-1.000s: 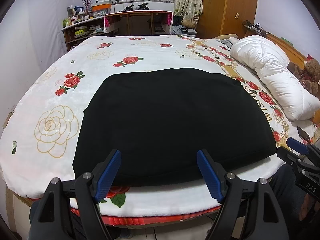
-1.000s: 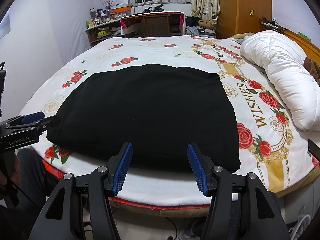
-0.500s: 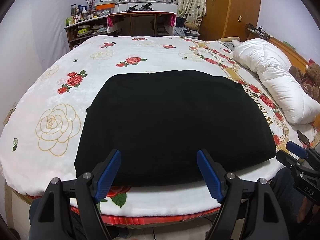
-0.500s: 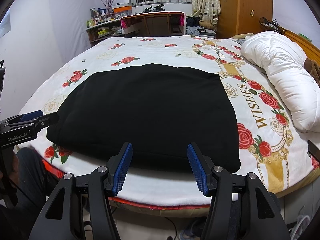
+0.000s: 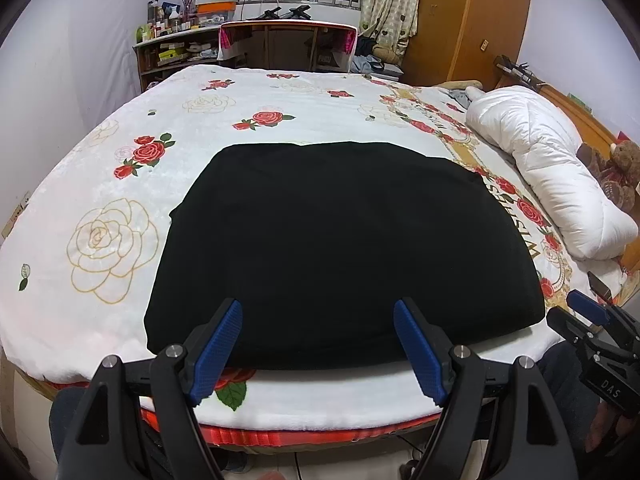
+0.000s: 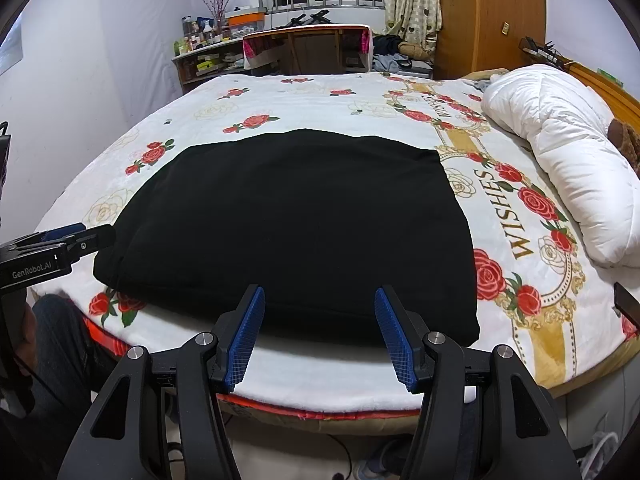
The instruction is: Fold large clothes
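Observation:
A large black garment (image 5: 344, 248) lies flat as a folded rectangle on the rose-patterned bed (image 5: 120, 184), near its front edge; it also shows in the right wrist view (image 6: 288, 224). My left gripper (image 5: 318, 344) is open and empty, held just short of the garment's near edge. My right gripper (image 6: 320, 332) is open and empty, also just in front of the near edge. The right gripper appears at the right of the left wrist view (image 5: 588, 320), and the left gripper at the left of the right wrist view (image 6: 68, 238).
A white rolled duvet (image 5: 548, 184) lies along the bed's right side, with a teddy bear (image 5: 616, 172) beside it. A desk (image 5: 288, 44) and cluttered shelves (image 5: 176, 48) stand behind the bed. A wooden wardrobe (image 5: 472, 20) is at the back right.
Both grippers have drawn back slightly from the bed and stay open. The black garment has not moved.

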Available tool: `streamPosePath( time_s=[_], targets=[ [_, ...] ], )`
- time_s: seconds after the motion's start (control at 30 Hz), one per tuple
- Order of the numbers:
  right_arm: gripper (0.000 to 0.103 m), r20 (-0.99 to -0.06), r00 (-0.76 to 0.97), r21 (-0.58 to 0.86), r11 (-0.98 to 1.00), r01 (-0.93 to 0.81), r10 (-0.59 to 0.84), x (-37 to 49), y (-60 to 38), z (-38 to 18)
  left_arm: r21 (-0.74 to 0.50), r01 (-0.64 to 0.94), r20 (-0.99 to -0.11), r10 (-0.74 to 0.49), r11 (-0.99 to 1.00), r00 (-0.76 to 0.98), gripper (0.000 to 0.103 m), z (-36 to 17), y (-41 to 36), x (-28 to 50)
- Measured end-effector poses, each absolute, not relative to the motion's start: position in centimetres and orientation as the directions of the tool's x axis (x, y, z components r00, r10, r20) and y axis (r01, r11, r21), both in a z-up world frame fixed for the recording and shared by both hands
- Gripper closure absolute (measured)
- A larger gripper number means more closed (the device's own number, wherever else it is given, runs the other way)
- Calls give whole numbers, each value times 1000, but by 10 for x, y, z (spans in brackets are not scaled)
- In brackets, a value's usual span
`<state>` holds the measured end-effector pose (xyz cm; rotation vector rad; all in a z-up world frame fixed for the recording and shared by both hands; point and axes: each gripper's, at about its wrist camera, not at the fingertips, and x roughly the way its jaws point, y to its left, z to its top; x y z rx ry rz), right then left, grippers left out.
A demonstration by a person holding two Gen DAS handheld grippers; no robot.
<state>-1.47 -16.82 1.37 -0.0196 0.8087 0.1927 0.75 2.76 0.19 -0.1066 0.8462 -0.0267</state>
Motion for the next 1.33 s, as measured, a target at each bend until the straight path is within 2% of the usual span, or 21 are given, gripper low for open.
streamPosePath(
  time_s=[0.77, 1.33],
  targets=[
    [45, -724, 670, 55, 982, -179, 163, -14, -169, 13, -100, -23, -769, -63, 995, 636, 23, -4, 23, 12],
    [45, -732, 661, 60, 982, -177, 164, -6, -176, 8, -46, -10, -761, -29, 999, 648, 23, -5, 16, 14]
  ],
)
